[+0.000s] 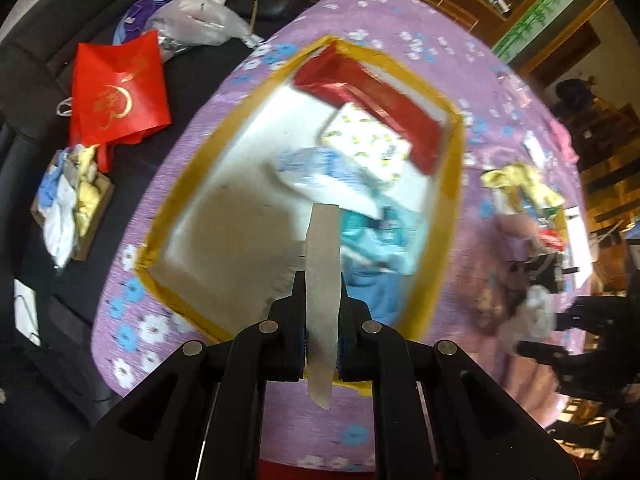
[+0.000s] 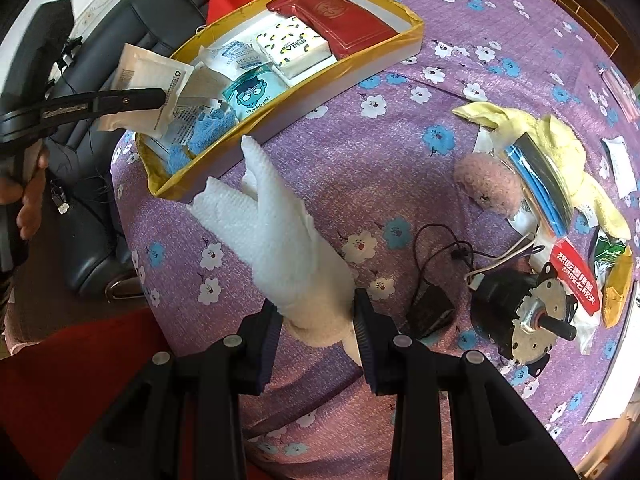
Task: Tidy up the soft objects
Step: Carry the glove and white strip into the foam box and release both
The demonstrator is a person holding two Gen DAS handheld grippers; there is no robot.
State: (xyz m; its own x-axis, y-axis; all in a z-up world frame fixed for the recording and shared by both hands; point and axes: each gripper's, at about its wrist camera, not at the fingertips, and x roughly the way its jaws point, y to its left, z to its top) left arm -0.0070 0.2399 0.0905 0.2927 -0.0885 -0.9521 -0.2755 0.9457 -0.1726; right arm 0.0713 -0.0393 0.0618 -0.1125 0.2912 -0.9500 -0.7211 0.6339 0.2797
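My left gripper (image 1: 322, 300) is shut on a flat white packet (image 1: 322, 280), held edge-on above the yellow-rimmed box (image 1: 440, 216). The right wrist view shows the same left gripper (image 2: 162, 98) holding the packet (image 2: 148, 84) over the box's near end (image 2: 280, 100). The box holds a red pouch (image 2: 340, 20), a spotted tissue pack (image 2: 294, 48), a desiccant packet (image 2: 236, 56), a teal cartoon packet (image 2: 252, 94) and a blue cloth (image 2: 208, 128). My right gripper (image 2: 316, 316) is shut on a white knitted cloth (image 2: 276, 232) above the purple flowered tablecloth (image 2: 380, 152).
On the right lie a pink fluffy toy (image 2: 490, 184), a yellow cloth (image 2: 560, 148), a blue-edged book (image 2: 540, 176), a black motor (image 2: 520, 312) with wires, a small black adapter (image 2: 432, 312) and snack packets (image 2: 576, 276). A dark sofa (image 2: 92, 208) with a red bag (image 1: 116, 88) lies left.
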